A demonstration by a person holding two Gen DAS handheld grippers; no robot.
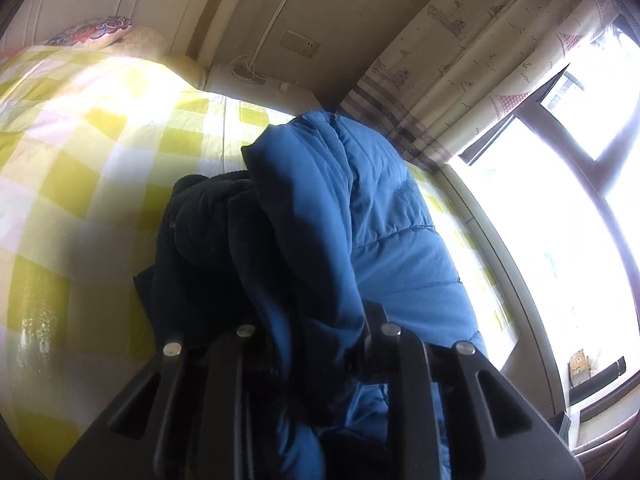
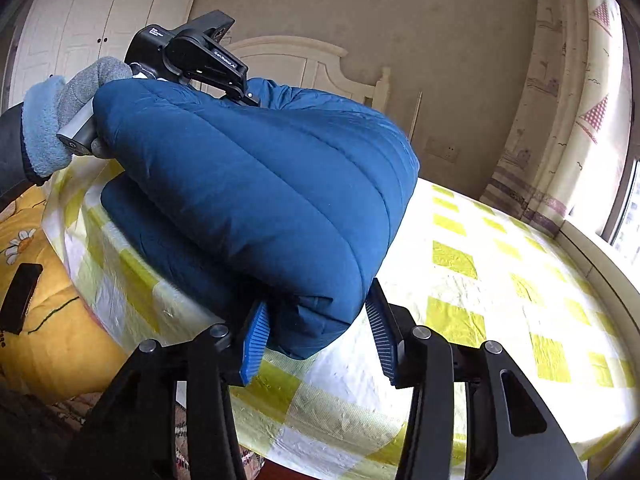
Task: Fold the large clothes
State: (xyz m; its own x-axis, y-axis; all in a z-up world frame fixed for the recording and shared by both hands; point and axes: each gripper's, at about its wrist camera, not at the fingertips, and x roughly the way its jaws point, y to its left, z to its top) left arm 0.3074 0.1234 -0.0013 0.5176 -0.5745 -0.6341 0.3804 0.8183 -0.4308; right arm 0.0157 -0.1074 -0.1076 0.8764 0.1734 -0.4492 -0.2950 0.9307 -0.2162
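My right gripper [image 2: 320, 328] pinching a lower corner of the puffy blue quilted jacket [image 2: 256, 184], my left gripper [image 1: 316, 340] clamped on its bunched far edge, jacket heaped on the yellow-and-white checked bedsheet [image 2: 500, 280], bare sheet open toward the window [image 1: 560, 220] side

A bed [image 2: 500, 280] carries everything, covered by a sheet [image 1: 100, 152] checked in yellow-green, white and pale pink squares. A blue quilted jacket [image 2: 260, 184] lies on the sheet toward its left side in the right wrist view, partly lifted, with its lower folds touching the cover. Its dark lining [image 1: 200, 220] shows in the left wrist view. At the far end a patterned pillow [image 1: 96, 30] rests by the cream headboard [image 2: 304, 60]. At the near left edge an orange quilt with daisies [image 2: 44, 320] lies beside the sheet, with a flat black object [image 2: 20, 296] on it.
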